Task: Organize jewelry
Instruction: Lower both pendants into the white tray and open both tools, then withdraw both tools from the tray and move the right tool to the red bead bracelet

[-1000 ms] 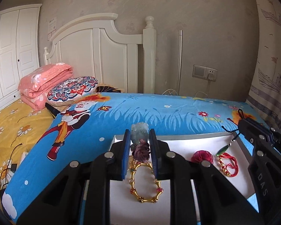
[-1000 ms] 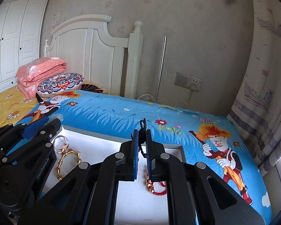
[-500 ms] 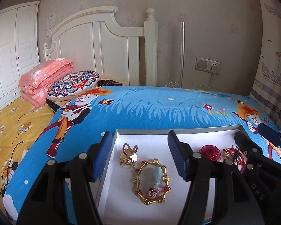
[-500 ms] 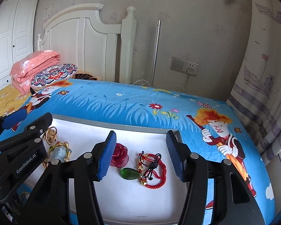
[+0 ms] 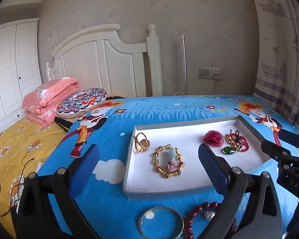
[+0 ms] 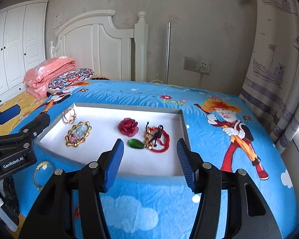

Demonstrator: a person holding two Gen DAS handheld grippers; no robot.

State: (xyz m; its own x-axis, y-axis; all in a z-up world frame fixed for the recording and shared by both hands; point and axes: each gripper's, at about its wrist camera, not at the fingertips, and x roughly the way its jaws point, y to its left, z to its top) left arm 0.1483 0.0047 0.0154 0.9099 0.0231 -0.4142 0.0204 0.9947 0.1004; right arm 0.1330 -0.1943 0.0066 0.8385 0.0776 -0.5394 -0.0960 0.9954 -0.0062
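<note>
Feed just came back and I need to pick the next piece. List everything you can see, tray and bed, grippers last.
tray: 1, white inside with grey walls, on the blue bed cover
gold ring piece: 1, gold, tray's far left corner
gold bangle: 1, gold, in tray; a pale green pendant with pink knot lies inside it
rose: 1, dark red, tray's right part
green stone: 1, green, beside the rose
red cord bracelet: 1, red with black cord, tray's right end
thin bangle: 1, gold-toned, on the cover in front of the tray
bead string: 1, dark red, beside the thin bangle
pearl: 1, whitish, by the beads
folded quilt: 1, pink, by the headboard
cushion: 1, patterned, beside the quilt
left gripper: jaws open, empty
right gripper: jaws open, empty
</note>
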